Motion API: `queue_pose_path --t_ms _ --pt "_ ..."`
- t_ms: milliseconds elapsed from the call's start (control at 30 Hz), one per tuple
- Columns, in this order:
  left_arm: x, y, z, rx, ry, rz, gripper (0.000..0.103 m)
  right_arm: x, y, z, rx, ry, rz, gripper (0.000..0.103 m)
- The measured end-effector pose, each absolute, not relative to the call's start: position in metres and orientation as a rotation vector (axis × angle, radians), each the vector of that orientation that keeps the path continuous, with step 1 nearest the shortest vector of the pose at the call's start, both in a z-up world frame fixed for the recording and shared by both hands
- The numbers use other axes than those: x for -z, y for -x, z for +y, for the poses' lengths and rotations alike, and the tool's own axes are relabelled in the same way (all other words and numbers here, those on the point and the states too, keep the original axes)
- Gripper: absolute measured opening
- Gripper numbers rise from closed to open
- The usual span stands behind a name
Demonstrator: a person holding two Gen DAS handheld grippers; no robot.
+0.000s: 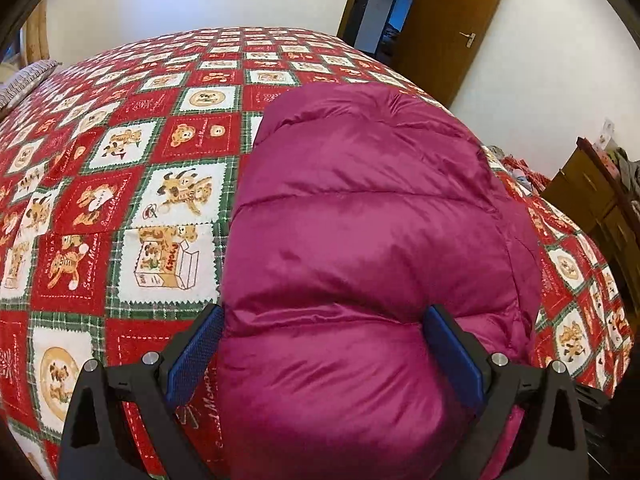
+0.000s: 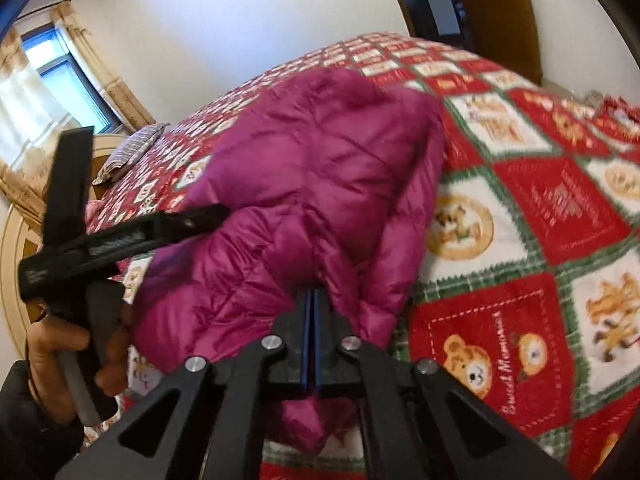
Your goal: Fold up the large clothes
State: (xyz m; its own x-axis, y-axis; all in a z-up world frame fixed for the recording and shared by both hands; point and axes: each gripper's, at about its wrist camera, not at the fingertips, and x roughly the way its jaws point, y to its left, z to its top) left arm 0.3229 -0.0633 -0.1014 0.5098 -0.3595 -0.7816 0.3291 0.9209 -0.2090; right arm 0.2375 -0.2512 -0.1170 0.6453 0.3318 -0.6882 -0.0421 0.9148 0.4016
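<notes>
A magenta quilted down jacket (image 1: 368,208) lies folded into a long bundle on the bed; it also shows in the right wrist view (image 2: 312,168). My left gripper (image 1: 324,320) is open, its blue pads (image 1: 200,340) on either side of the jacket's near end, which bulges between them. My right gripper (image 2: 313,300) is shut, its jaws pinching a fold of the jacket's near edge. The left gripper's body (image 2: 120,232) and the hand holding it show at the left of the right wrist view.
The bed has a red, white and green bear-print cover (image 1: 120,200). A striped pillow (image 1: 28,80) lies at the head. A brown door (image 1: 452,20) and a wooden dresser (image 1: 600,200) stand beyond the bed. A curtained window (image 2: 52,72) is at left.
</notes>
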Motion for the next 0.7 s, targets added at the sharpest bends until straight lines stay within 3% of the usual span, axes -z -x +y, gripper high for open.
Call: queue_pose_path --t_ms 367,533,567,633,667,700 --pt "0.099 -0.315 -0.069 0.339 -0.01 0.928 0.101 0.121 -0.245 -0.251 -0.201 -0.366 0.872 0.0" --pt "0.073 -0.306 -0.068 0.254 -0.122 0.829 0.101 0.088 -0.228 -0.247 -0.205 -0.347 0.786 0.014" --pt "0.068 -0.305 -0.066 0.242 -0.137 0.807 0.101 0.082 -0.227 -0.252 -0.197 -0.366 0.764 0.02" --pt "0.057 -0.304 -0.062 0.215 -0.162 0.754 0.101 0.076 -0.229 -0.262 -0.179 -0.401 0.743 0.048" --pt "0.053 -0.306 -0.06 0.207 -0.173 0.731 0.101 0.073 -0.231 -0.268 -0.169 -0.42 0.739 0.071" --pt "0.049 -0.306 -0.058 0.199 -0.186 0.708 0.101 0.071 -0.234 -0.276 -0.16 -0.444 0.729 0.077"
